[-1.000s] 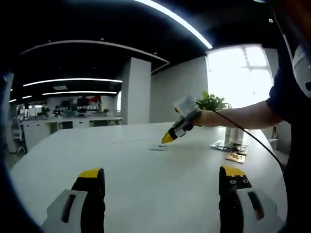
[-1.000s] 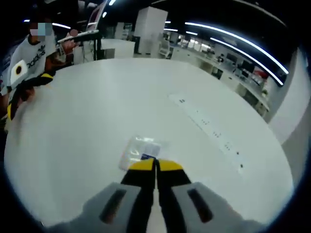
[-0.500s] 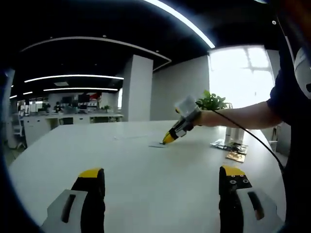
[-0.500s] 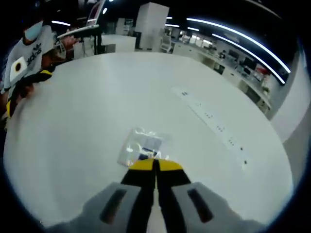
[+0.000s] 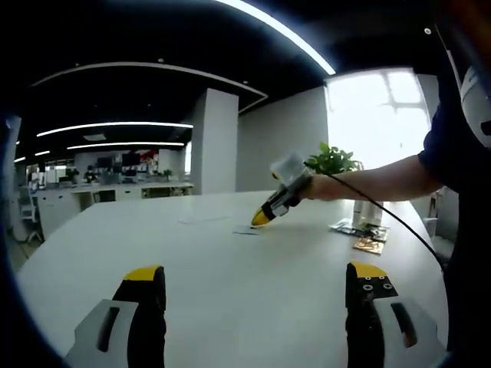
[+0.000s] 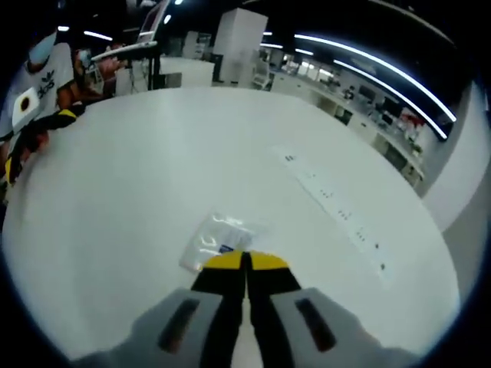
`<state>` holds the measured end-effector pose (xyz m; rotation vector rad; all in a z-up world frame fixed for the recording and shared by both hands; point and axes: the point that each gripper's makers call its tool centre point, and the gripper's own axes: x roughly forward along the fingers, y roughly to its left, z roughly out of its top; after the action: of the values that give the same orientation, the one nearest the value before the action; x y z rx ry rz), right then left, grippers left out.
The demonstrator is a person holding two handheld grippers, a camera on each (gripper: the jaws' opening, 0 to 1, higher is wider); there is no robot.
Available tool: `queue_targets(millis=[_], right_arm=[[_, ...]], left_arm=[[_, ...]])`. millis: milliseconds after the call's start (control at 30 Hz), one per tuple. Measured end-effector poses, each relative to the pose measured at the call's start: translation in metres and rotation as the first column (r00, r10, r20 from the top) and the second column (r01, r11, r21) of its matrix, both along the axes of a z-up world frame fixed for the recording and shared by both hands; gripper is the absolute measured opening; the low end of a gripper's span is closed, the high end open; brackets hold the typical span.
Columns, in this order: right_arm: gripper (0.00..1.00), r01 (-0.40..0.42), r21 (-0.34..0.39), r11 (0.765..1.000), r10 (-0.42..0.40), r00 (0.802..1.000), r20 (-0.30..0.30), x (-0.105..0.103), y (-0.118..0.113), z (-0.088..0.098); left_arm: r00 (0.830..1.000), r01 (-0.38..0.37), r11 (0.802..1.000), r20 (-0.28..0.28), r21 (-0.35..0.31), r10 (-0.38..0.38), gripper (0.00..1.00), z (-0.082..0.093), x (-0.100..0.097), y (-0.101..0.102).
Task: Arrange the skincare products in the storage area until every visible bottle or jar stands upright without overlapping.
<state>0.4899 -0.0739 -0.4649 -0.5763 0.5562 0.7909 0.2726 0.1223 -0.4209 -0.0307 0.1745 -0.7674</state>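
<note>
Blown-out window (image 5: 377,115) glare, soft focus

Clear plastic sachet (image 6: 217,241) with small blue mark, lying flat on white table (image 6: 153,169), crinkled, just ahead of the right gripper's tip. Small flat packets (image 5: 362,234), dark and gold, lie near a potted plant (image 5: 334,161), details unclear.

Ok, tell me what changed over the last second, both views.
Little changed. The right hand-held gripper stays shut, its tips at the near edge of the small clear plastic sachet on the white table; the views only shift slightly. The left hand-held gripper stays open above the table, holding nothing.
</note>
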Motion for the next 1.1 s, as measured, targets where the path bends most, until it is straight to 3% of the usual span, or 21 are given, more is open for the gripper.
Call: queue_targets(millis=[67,267,433,533,800,867,1100], right_arm=[[0.0,-0.019,-0.027,0.999,0.019,1.0,-0.024,-0.001,0.001,-0.007],[0.0,-0.035,-0.034,0.999,0.034,0.999,-0.015,-0.002,0.007,-0.007],[0.0,-0.073,-0.035,0.997,0.072,0.997,-0.026,-0.01,0.016,-0.007],[0.0,-0.087,-0.045,0.995,0.086,0.996,-0.035,-0.015,0.02,-0.007],[0.0,-0.106,-0.044,0.993,0.103,0.993,-0.066,-0.043,0.026,-0.008],[0.0,-0.093,-0.037,0.995,0.089,0.991,-0.099,-0.056,0.026,-0.011],[0.0,-0.128,-0.039,0.991,0.123,0.987,-0.105,-0.087,0.032,-0.012]], left_arm=[[1.0,-0.005,1.0,0.002,-0.005,0.005,1.0,0.002,0.0,0.002],[1.0,-0.022,1.0,-0.006,-0.007,0.022,1.0,0.0,0.001,0.01],[1.0,-0.015,0.999,-0.028,-0.049,0.014,1.0,-0.001,-0.003,0.007],[1.0,-0.009,0.999,-0.025,-0.042,0.008,1.0,-0.001,-0.003,0.006],[0.999,-0.018,0.999,-0.033,-0.035,0.016,1.0,-0.001,-0.005,0.008],[0.999,-0.015,0.999,-0.035,-0.039,0.014,1.0,-0.001,-0.007,0.007],[0.999,-0.005,1.0,-0.039,-0.024,0.004,1.0,0.001,-0.015,0.002]])
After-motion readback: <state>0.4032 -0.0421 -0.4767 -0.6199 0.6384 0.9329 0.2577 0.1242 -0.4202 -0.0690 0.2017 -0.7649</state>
